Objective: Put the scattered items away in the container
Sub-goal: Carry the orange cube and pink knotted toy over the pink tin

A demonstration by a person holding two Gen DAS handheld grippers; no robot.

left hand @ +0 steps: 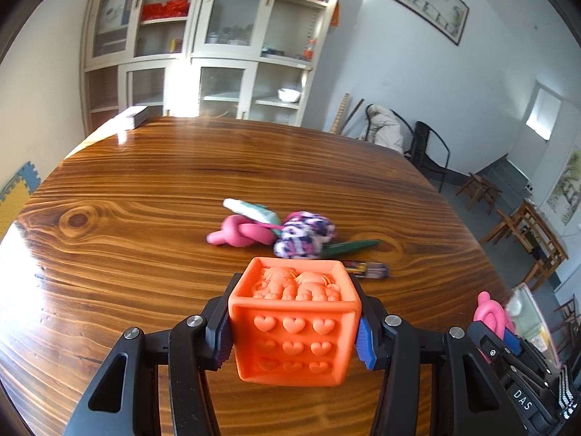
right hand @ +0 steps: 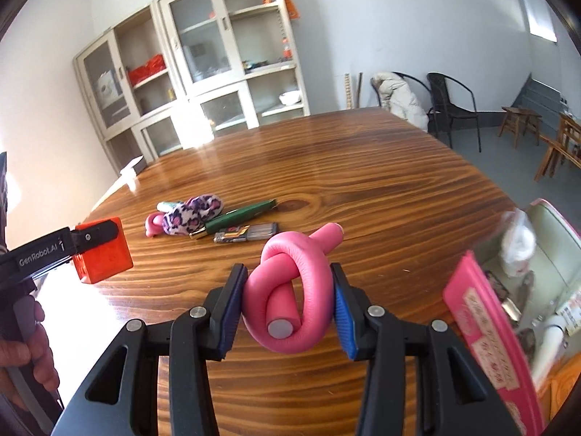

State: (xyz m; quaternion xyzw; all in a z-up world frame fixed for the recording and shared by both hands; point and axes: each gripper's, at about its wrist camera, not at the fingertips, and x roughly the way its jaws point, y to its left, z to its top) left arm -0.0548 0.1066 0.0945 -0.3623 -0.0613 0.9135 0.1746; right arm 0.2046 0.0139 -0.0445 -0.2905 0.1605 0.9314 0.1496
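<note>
Left wrist view: left gripper (left hand: pixel 294 334) is clenched on the orange cube (left hand: pixel 296 321); both pads press its side walls; cube is clear of the table (left hand: pixel 145 218)
Right wrist view: right gripper (right hand: pixel 288 305) is clenched on a pink knot (right hand: pixel 290 290); pads squeeze the loop from both sides; one tail pokes up and away
Container: pink-rimmed case (right hand: pixel 479 312) lies open at the right edge, just beside the right gripper; a white bag and small items are already inside; its far wall is blurred
Still scattered: a second pink knot (left hand: pixel 239 234), a spotted plush (left hand: pixel 303 234), a green pen (left hand: pixel 350 247), a clear lighter-like thing (right hand: pixel 247 235) and a pale packet (left hand: pixel 250 210), bunched mid-table
Step in hand: I judge both loads are lifted and due to go to the case; most of the task is left
Risk, cube: the soft walls may bow under the pads; the cube could squirt out if the grip slackens in transit
Risk, knot: the foam is springy; held only across the loop, it may twist or catch its tail on the rim
Risk, crowding: the case sits on the right; the left gripper must cross toward it, so the two could knock together
Risk, release: letting go above the near rim could drop a thing outside
</note>
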